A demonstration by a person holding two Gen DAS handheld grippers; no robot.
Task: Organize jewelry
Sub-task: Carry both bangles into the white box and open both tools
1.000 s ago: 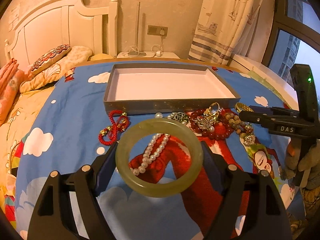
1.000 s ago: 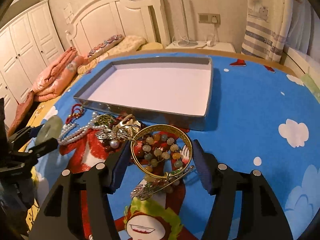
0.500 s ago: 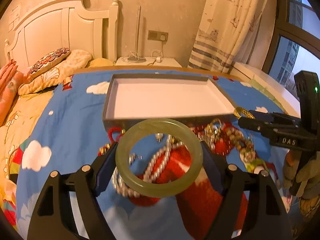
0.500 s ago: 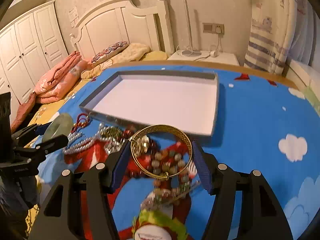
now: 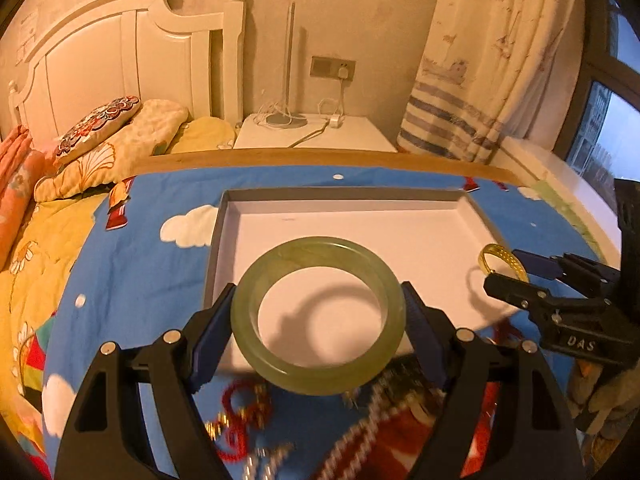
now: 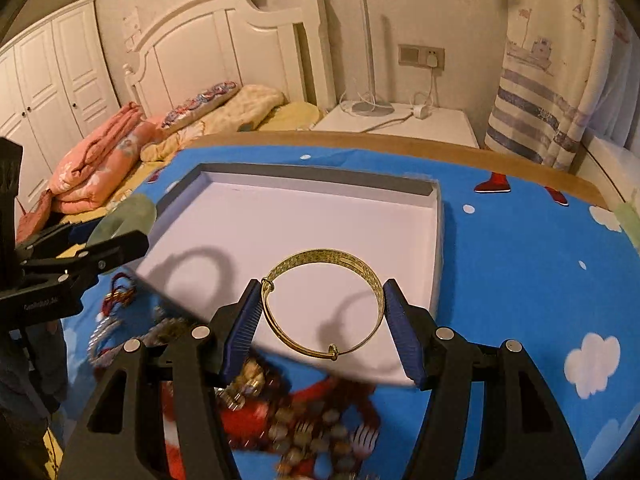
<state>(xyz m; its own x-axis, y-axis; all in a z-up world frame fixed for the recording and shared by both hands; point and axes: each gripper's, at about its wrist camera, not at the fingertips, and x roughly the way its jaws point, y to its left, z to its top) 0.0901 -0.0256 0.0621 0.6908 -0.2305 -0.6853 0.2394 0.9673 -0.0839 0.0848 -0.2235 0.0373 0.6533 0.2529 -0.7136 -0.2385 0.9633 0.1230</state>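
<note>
My left gripper (image 5: 318,291) is shut on a thick pale-green jade bangle (image 5: 320,378), held flat over the near edge of a shallow grey tray (image 5: 340,193) with a white floor. My right gripper (image 6: 322,285) is shut on a thin gold bangle (image 6: 326,255) over the tray's (image 6: 320,174) near right part. Each gripper shows in the other's view: the right one (image 5: 532,276) with the gold bangle (image 5: 496,254), the left one (image 6: 100,240) with the jade bangle (image 6: 128,212). A blurred pile of beads (image 6: 312,432), pearls and red cord (image 5: 240,404) lies under the fingers.
The tray sits on a blue cartoon cloth (image 6: 520,264) over a wooden-edged table (image 5: 320,158). Beyond it are a white nightstand (image 5: 320,140) with a lamp and cables, a bed with pillows (image 5: 120,136) to the left and a striped curtain (image 5: 460,120) to the right.
Both grippers have moved forward from above the jewelry pile to over the tray's near edge, each still carrying its bangle. The pile has slid to the bottom of both views.
</note>
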